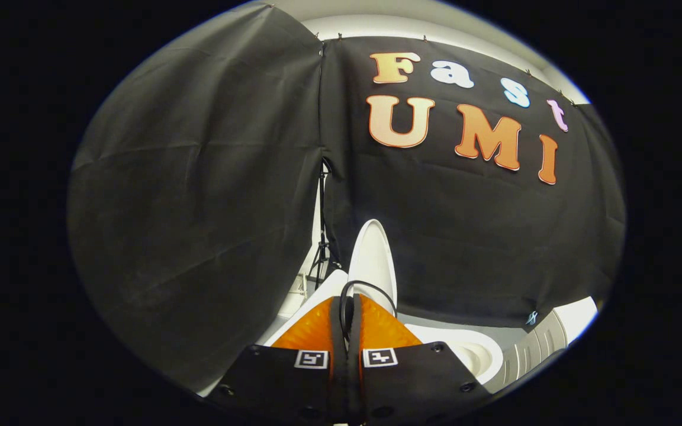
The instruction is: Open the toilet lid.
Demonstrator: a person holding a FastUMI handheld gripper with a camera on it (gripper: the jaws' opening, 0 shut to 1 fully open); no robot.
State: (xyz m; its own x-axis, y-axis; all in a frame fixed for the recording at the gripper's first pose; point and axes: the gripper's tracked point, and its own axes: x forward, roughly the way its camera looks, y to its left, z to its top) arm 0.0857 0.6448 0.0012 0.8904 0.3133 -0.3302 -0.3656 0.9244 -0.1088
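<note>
The white plastic toilet lid (pixel 372 260) stands upright just beyond my tool (pixel 347 307), whose fingers are closed together on nothing, so I judge only withdrawal remains.

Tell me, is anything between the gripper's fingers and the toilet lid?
Nothing: in the gripper view the shut gripper sits right at the raised toilet lid.

- The gripper (pixel 347 305) points forward and a bit up.
- Its two fingers (pixel 376 325) are pressed together, side by side, with no gap between them.
- Nothing is held between the fingers.
- A thin black wire loops over the finger tips.
</note>
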